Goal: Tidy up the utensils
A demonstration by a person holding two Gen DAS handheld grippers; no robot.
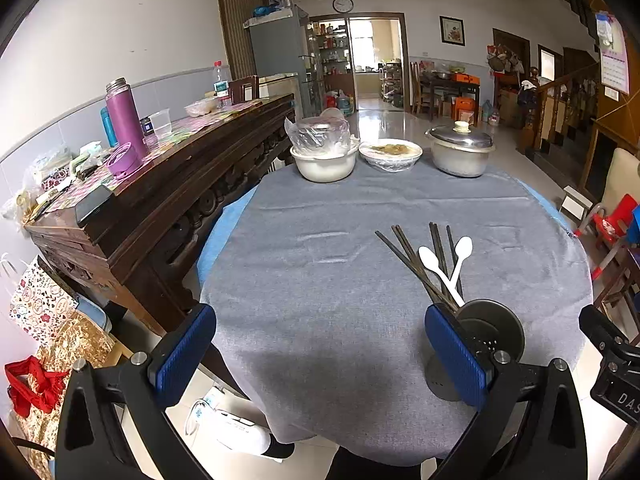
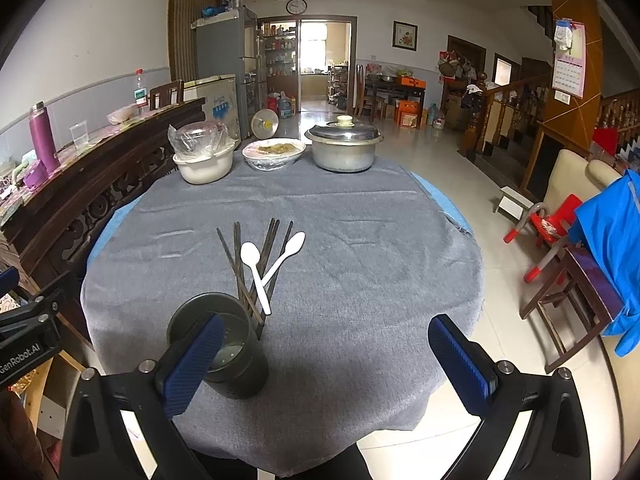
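1. Round table covered with a grey cloth (image 2: 360, 240); a blue underlayer shows at its edges.
2. Left gripper (image 1: 320, 344): blue-padded jaws spread wide, nothing between them, hovering over bare cloth at the near edge of the table.
3. Right gripper (image 2: 326, 360): jaws likewise released and empty, angled down toward the table.
4. Dark cylindrical perforated utensil holder (image 2: 224, 344) stands upright on the cloth near the front edge, partly hidden behind the right gripper's left finger; in the left wrist view it sits just behind the left gripper's right finger.
5. Dark brown chopsticks (image 2: 238, 252) lie fanned out on the cloth just beyond the holder, near ends beside its rim.
6. Two white plastic spoons (image 2: 256, 276) lie crossed on top of the chopsticks, bowls pointing away.
7. Far edge of the table: white bowl with plastic-wrapped contents (image 2: 204, 166), film-covered dish of food (image 2: 274, 154), metal lidded pot (image 2: 344, 148), in a row.
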